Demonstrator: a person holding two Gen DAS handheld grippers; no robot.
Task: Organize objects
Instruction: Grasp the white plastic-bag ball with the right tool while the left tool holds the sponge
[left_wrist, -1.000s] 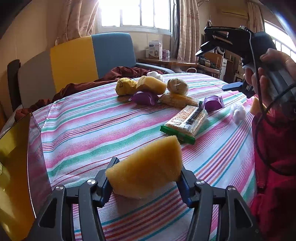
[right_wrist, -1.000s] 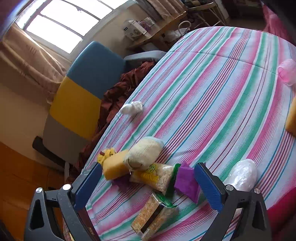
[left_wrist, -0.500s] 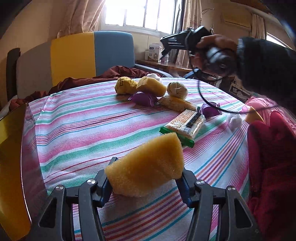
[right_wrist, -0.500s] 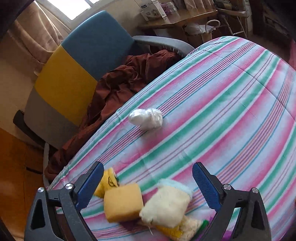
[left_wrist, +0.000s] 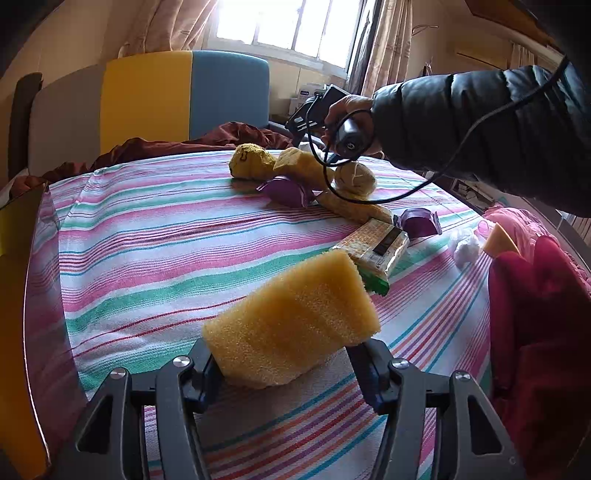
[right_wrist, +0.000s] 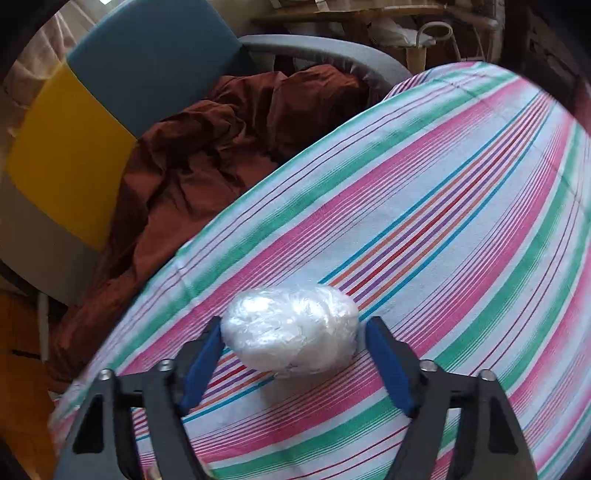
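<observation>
A yellow sponge (left_wrist: 291, 328) sits tilted between the pads of my left gripper (left_wrist: 286, 354), which is shut on it just above the striped tablecloth (left_wrist: 147, 258). My right gripper (right_wrist: 293, 332) points down at a white plastic-wrapped bundle (right_wrist: 291, 328) near the table's far edge. Its jaws are closing around the bundle; the left pad is at the wrap and a small gap shows at the right pad. In the left wrist view a person's hand (left_wrist: 351, 114) in a dark sleeve holds that gripper beyond the pile of items.
The pile holds a yellow plush (left_wrist: 251, 162), purple wrappers (left_wrist: 286, 192), a cream ball (left_wrist: 356, 177) and a cracker pack (left_wrist: 376, 247). Another white bundle (left_wrist: 463, 243) and an orange wedge (left_wrist: 498, 240) lie right. A brown cloth (right_wrist: 207, 155) drapes the chair (right_wrist: 147, 66).
The right gripper swept across the table from the pile to the white bundle at the far edge, and its jaws narrowed around it. The left gripper's sponge tilted a little.
</observation>
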